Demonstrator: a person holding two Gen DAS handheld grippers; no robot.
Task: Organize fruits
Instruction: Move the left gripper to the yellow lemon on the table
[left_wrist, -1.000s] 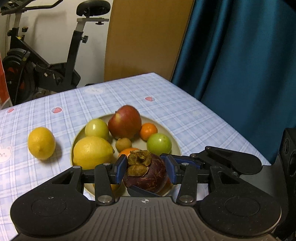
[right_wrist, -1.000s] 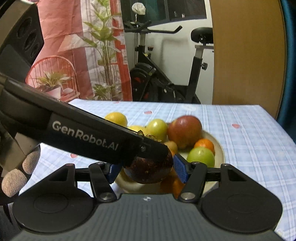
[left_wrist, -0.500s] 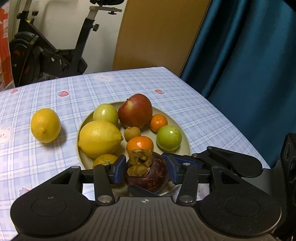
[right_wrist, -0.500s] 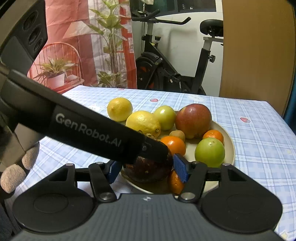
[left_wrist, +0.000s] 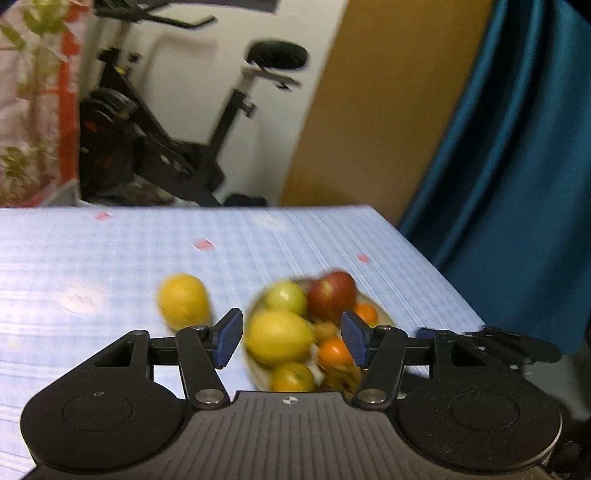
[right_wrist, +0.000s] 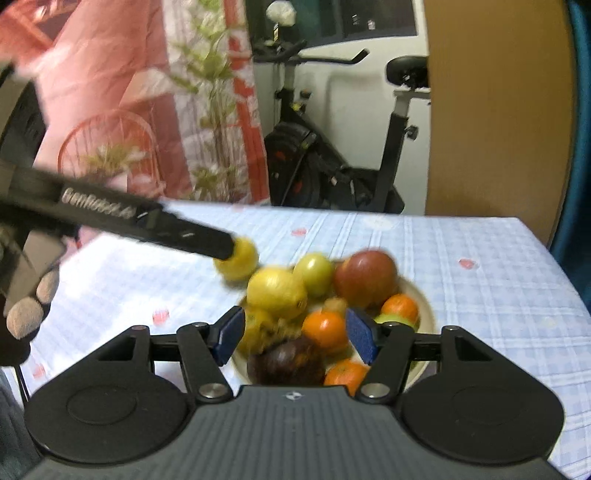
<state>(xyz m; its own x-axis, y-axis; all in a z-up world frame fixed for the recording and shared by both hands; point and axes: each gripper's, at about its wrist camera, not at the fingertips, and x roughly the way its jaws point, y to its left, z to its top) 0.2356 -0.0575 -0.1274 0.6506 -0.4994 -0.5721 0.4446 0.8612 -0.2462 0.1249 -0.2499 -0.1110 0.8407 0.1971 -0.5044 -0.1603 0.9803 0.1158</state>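
A beige plate (right_wrist: 421, 301) on the checked tablecloth holds several fruits: a big lemon (right_wrist: 277, 293), a red apple (right_wrist: 365, 273), green fruits, small oranges (right_wrist: 325, 328) and a dark purple mangosteen (right_wrist: 286, 363) at its near edge. My right gripper (right_wrist: 295, 338) is open and empty, just behind the mangosteen. My left gripper (left_wrist: 291, 341) is open and empty, raised behind the plate (left_wrist: 253, 363). A second lemon (left_wrist: 183, 301) lies loose on the cloth left of the plate. The left gripper's black body (right_wrist: 147, 221) crosses the right wrist view above that lemon (right_wrist: 240, 260). Both views are blurred.
The table (left_wrist: 92, 258) ends at the right next to a blue curtain (left_wrist: 517, 166). An exercise bike (left_wrist: 166, 147) and a wooden panel (left_wrist: 369, 110) stand behind it. A red wire basket with a plant (right_wrist: 110, 147) stands at the far left.
Both grippers have opened and pulled back. The mangosteen that sat between their pads now lies on the plate's near edge. The left gripper has lifted and swung left.
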